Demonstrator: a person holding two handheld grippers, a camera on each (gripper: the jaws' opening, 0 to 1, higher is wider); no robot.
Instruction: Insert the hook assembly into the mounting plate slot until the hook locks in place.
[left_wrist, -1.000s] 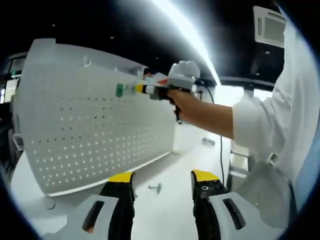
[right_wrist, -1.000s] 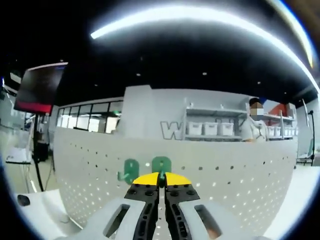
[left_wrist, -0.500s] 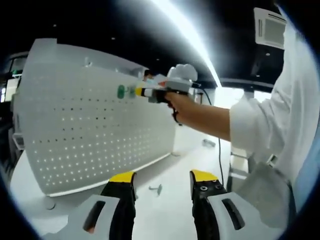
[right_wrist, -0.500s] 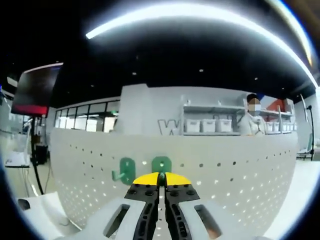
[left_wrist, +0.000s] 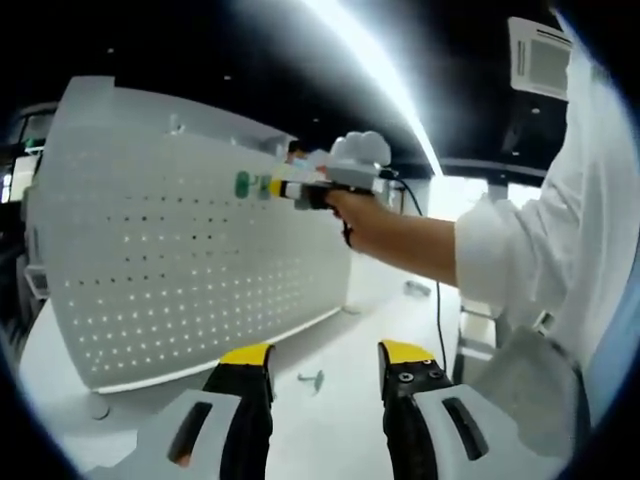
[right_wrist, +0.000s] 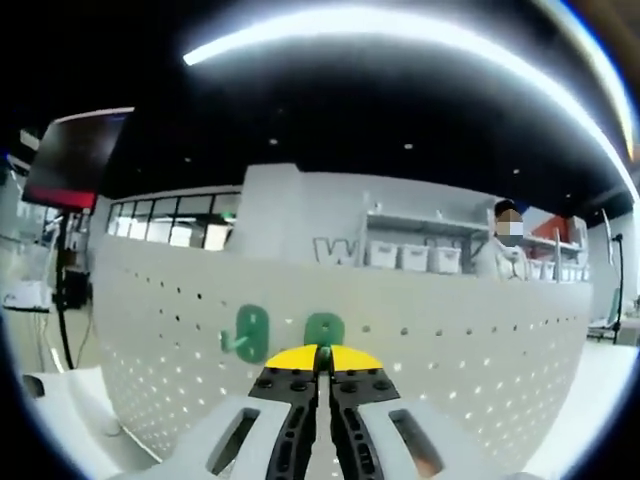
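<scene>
A white perforated mounting plate (left_wrist: 190, 260) stands upright on the table. In the right gripper view, one green hook (right_wrist: 247, 332) sits fixed on the plate (right_wrist: 480, 350), left of my tips. My right gripper (right_wrist: 322, 353) is shut on a second green hook (right_wrist: 324, 330), which is held against the plate beside the first. In the left gripper view, that right gripper (left_wrist: 285, 187), held by a person's hand, meets the plate near its top edge at the green hooks (left_wrist: 243, 184). My left gripper (left_wrist: 322, 362) is open and low over the table with nothing between its jaws.
A small metal pin (left_wrist: 312, 378) lies on the white table (left_wrist: 340, 340) just ahead of my left gripper. A person's white sleeve (left_wrist: 540, 250) takes up the right side. Beyond the plate stand shelves with white bins (right_wrist: 410, 257) and a dark monitor (right_wrist: 75, 160).
My right gripper has pushed a little closer to the plate with the hook in it; the plate looms larger in its view. The left gripper has barely shifted.
</scene>
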